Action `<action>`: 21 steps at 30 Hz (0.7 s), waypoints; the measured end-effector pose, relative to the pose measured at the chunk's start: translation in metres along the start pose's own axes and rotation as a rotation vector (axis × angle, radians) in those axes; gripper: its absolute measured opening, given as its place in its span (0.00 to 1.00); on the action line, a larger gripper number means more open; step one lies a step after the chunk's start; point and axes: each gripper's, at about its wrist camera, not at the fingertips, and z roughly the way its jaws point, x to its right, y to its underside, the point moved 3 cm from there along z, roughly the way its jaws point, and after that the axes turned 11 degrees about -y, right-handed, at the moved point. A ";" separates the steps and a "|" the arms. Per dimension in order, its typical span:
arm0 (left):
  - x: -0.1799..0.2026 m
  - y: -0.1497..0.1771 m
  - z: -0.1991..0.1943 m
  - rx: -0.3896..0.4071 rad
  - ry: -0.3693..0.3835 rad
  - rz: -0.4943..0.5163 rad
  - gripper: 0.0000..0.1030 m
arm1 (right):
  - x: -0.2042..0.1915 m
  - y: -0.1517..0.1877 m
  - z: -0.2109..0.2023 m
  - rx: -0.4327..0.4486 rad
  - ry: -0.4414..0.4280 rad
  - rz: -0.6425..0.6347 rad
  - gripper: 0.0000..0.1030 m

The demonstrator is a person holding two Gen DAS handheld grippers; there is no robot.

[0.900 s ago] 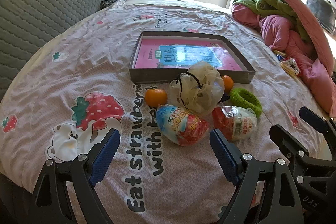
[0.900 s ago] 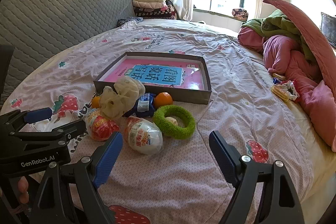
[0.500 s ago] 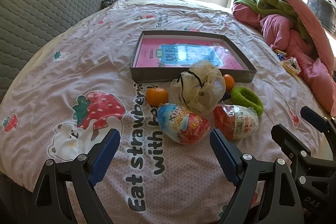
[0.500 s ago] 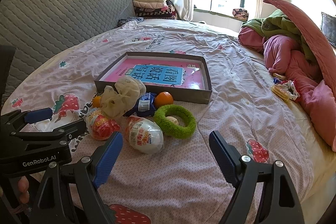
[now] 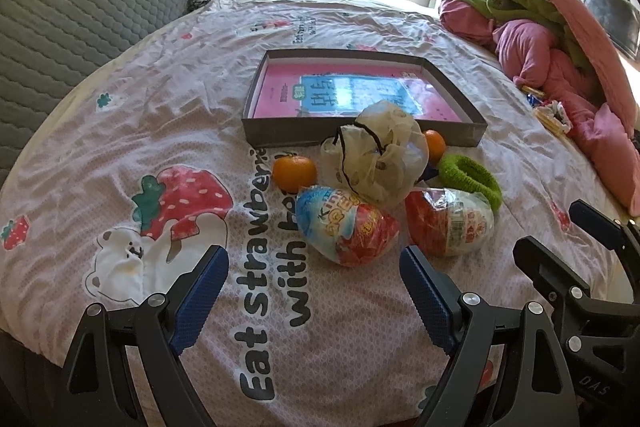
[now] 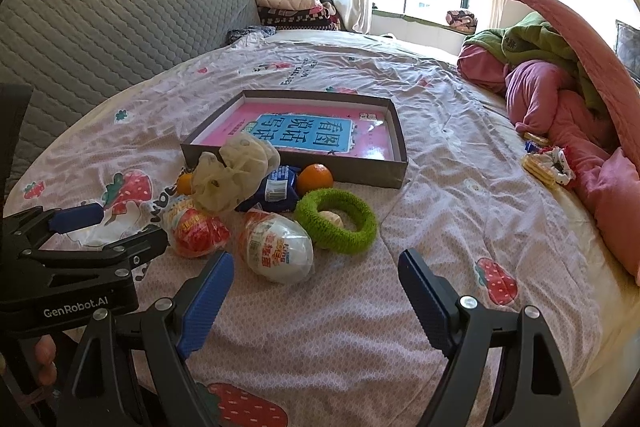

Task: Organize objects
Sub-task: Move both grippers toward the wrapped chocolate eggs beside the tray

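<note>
Both wrist views look down, side by side, sharing the box (image 5: 362, 137) and clutter.

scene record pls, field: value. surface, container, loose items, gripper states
surface: pink strawberry-print bedsheet
container: shallow grey cardboard box, a pink and blue book lying flat inside
loose items, all outside the box: two foil-wrapped egg-shaped sweets, two oranges, cream mesh pouch, fuzzy green ring, blue packet
left gripper: open, holding nothing
right gripper: open, holding nothing
</note>
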 end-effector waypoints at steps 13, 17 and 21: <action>0.002 0.005 0.009 -0.030 0.009 0.009 0.86 | 0.002 0.008 0.009 -0.043 -0.017 0.000 0.81; 0.001 0.006 0.012 -0.036 0.015 0.010 0.86 | 0.003 0.010 0.011 -0.049 -0.019 0.003 0.81; -0.001 0.006 0.017 -0.044 0.029 0.004 0.86 | 0.004 0.011 0.014 -0.050 -0.025 0.007 0.81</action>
